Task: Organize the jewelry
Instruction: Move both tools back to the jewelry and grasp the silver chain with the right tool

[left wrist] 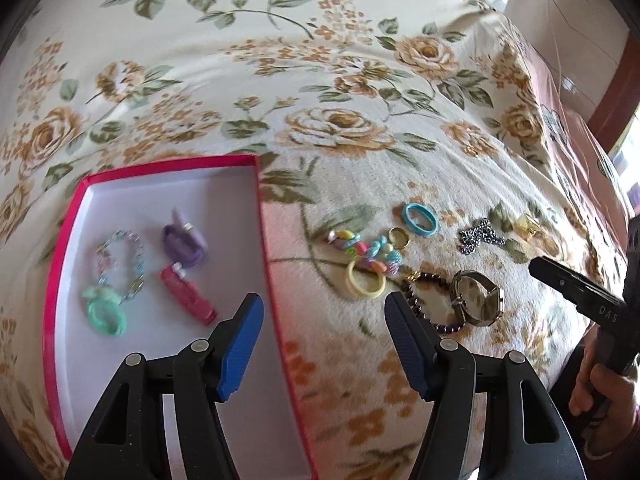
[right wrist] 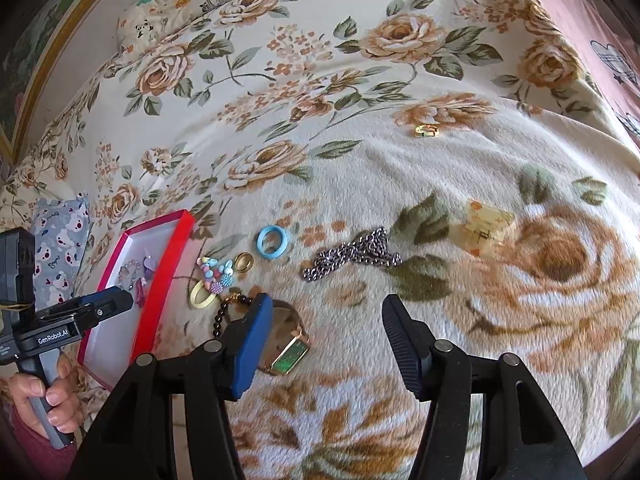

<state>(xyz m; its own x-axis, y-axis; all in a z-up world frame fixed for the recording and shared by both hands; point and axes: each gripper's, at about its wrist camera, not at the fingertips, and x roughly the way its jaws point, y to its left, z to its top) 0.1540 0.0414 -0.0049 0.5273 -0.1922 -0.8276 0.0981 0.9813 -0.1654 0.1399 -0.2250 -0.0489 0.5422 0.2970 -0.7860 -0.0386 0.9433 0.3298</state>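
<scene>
- Both tongs are spread and hold nothing: the left tongs [left wrist: 324, 312] hang over the box's right wall, the right tongs [right wrist: 326, 316] over the blanket [right wrist: 400, 160] beside the watch [right wrist: 290, 344].
- Sorting looks partway done: the red box [left wrist: 256, 184] holds a few pieces, among them a purple ring [left wrist: 184, 242] and a pink clip [left wrist: 188, 294].
- Loose on the blanket lie the watch, a dark bead bracelet [left wrist: 424, 296], a yellow ring [left wrist: 366, 282], a blue ring [left wrist: 420, 219] and a silver chain [right wrist: 352, 254].
- Next, probably: drop the right tongs around the watch, pinch firmly, carry it to the box.
</scene>
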